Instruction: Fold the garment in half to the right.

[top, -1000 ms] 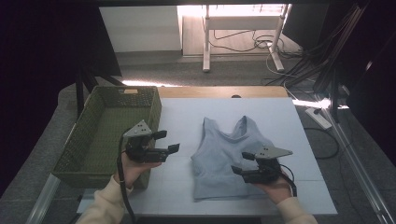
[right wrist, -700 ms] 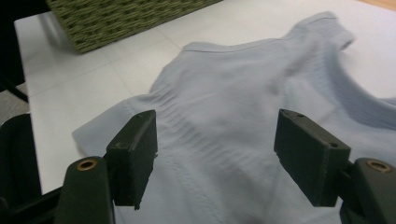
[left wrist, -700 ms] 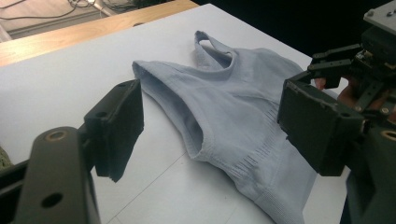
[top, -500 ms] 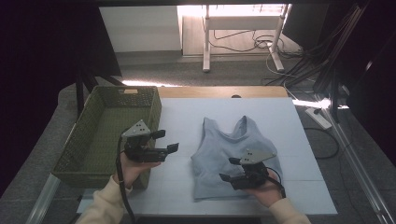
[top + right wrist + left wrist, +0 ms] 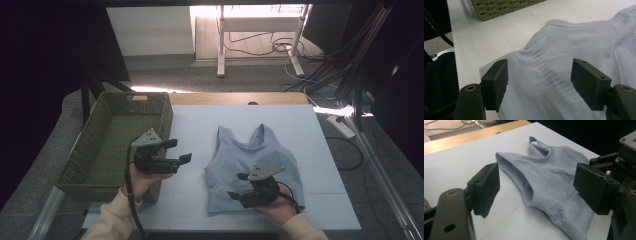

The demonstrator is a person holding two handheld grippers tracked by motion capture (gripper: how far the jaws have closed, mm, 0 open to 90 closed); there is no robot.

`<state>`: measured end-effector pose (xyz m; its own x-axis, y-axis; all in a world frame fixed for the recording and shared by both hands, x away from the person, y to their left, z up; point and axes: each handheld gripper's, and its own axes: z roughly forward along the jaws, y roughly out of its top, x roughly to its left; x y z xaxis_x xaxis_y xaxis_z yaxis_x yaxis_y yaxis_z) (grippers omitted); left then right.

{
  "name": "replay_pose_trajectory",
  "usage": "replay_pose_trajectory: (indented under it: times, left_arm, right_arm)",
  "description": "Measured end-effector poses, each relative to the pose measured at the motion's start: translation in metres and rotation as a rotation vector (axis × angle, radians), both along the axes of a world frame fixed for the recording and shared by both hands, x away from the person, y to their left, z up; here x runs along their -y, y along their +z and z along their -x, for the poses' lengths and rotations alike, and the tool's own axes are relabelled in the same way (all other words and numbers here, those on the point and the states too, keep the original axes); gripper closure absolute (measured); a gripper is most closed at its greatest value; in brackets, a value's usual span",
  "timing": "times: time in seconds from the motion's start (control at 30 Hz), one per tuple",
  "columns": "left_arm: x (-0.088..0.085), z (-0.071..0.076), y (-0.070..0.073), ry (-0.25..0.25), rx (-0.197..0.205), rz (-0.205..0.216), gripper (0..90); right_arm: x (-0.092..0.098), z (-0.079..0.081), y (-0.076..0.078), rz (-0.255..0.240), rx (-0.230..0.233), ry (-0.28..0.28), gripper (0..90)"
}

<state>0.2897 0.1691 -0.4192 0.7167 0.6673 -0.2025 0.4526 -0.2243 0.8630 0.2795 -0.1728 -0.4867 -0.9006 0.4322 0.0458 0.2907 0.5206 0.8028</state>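
Observation:
A light blue sleeveless top (image 5: 260, 157) lies flat on the white table (image 5: 200, 125), straps toward the far side. My right gripper (image 5: 238, 186) hovers open over its lower left hem, pointing left. In the right gripper view the ribbed hem (image 5: 541, 67) lies between and below the spread jaws of that gripper (image 5: 542, 82), with nothing held. My left gripper (image 5: 178, 151) stands open just left of the top, beside the basket, aimed at the garment. In the left gripper view the top (image 5: 554, 177) lies ahead between the wide jaws of the left gripper (image 5: 539, 188), untouched.
A green woven basket (image 5: 82, 160) stands at the table's left edge, and its corner (image 5: 504, 7) shows in the right gripper view. A wooden strip (image 5: 235, 98) runs along the far edge. Cables (image 5: 280, 45) and a power strip (image 5: 342, 126) lie on the floor beyond and to the right.
My right gripper has slid left across the top's lower part to its bottom left hem. The left gripper has kept its place.

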Motion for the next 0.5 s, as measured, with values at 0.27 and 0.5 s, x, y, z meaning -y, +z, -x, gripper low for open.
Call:
replay_pose_trajectory:
  times: [0.27, 0.5]
  left_arm:
    - [0.001, 0.001, -0.001, 0.002, -0.002, -0.005, 22.2]
    - [0.004, -0.001, -0.002, -0.004, -0.007, -0.008, 22.2]
  right_arm:
    - [-0.012, 0.003, -0.002, 0.006, -0.009, 0.04, 30.8]
    - [-0.029, 0.008, -0.003, -0.007, -0.006, 0.073, 31.4]
